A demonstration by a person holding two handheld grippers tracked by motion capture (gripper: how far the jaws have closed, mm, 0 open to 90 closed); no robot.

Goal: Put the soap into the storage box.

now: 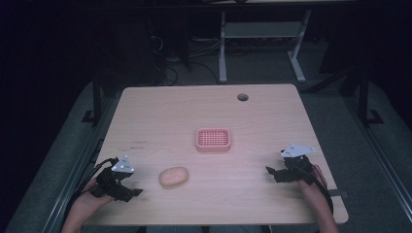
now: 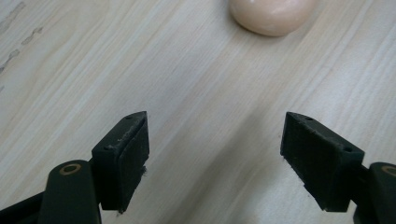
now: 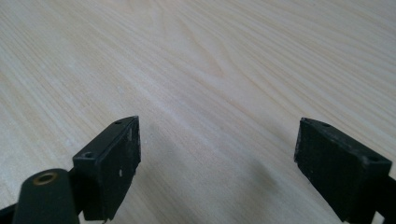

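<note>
Left gripper [image 1: 127, 190], jaws spread wide, sits just beside the soap [image 1: 174, 176] — approach low, straddle its long sides, squeeze gently. Right gripper [image 1: 273, 173], also spread, waits well apart from the soap.

Wooden table [image 1: 272, 121]: probably soap [image 1: 173, 176], pink tray [image 1: 213, 140]

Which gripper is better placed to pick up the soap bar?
Left. The left gripper is open beside the soap bar, which lies just ahead of its jaws. The right gripper is farther away.
</note>
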